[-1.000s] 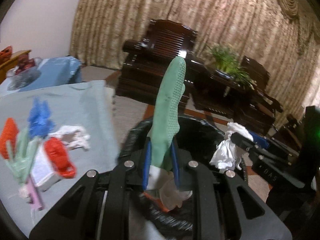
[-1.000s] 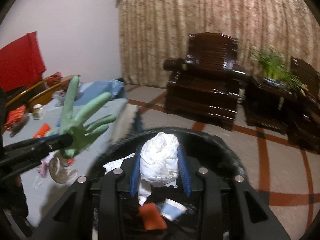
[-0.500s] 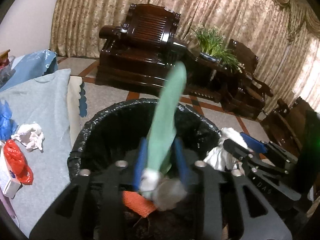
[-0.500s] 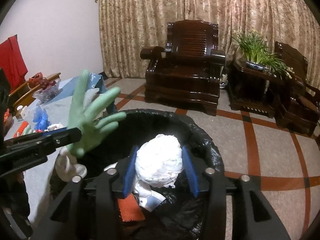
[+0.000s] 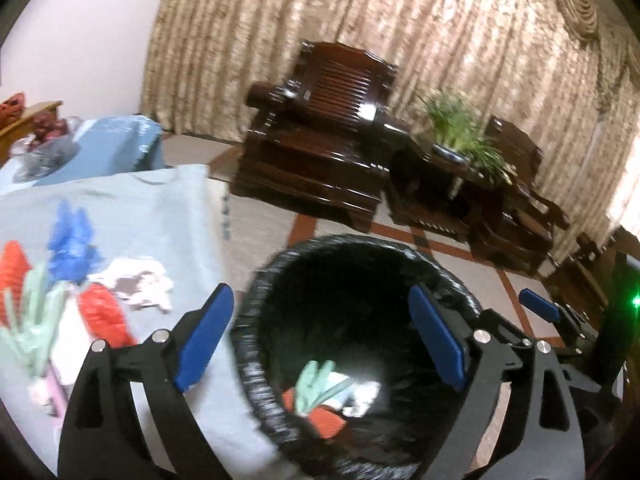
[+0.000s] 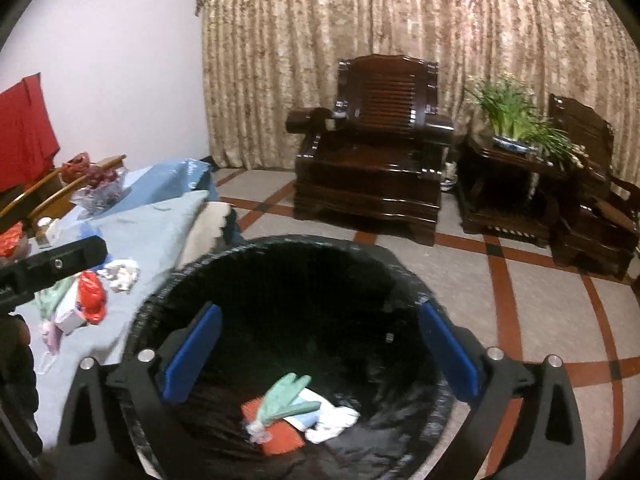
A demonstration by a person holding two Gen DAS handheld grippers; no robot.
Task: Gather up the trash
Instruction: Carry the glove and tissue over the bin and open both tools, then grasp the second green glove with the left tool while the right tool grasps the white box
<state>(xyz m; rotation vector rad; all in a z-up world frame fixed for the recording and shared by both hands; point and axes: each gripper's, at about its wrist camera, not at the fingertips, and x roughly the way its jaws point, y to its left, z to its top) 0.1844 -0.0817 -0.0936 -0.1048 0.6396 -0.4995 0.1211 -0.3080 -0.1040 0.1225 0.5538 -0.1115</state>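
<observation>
A black-lined trash bin (image 5: 256, 344) (image 6: 280, 248) stands beside a table with a grey cloth (image 5: 140, 216) (image 6: 152, 232). Inside the bin lie a green glove (image 5: 316, 386) (image 6: 286, 396), an orange item (image 6: 276, 436) and crumpled white tissue (image 6: 332, 422). My left gripper (image 5: 320, 344) is open and empty over the bin's left rim. My right gripper (image 6: 320, 360) is open and empty above the bin. More trash lies on the cloth: a blue glove (image 5: 72, 236), a red item (image 5: 104, 316) (image 6: 92, 296), white tissue (image 5: 140, 284) (image 6: 122, 274), a green glove (image 5: 32, 320).
A dark wooden armchair (image 6: 372, 152) and a side table with a potted plant (image 6: 516, 120) stand across the tiled floor. A blue bag (image 5: 108, 152) lies at the table's far end. The right gripper shows at the right edge of the left wrist view (image 5: 560, 316).
Both grippers opened. The green glove fell from the left gripper and the white tissue from the right gripper into the bin. The left gripper swung back toward the table.
</observation>
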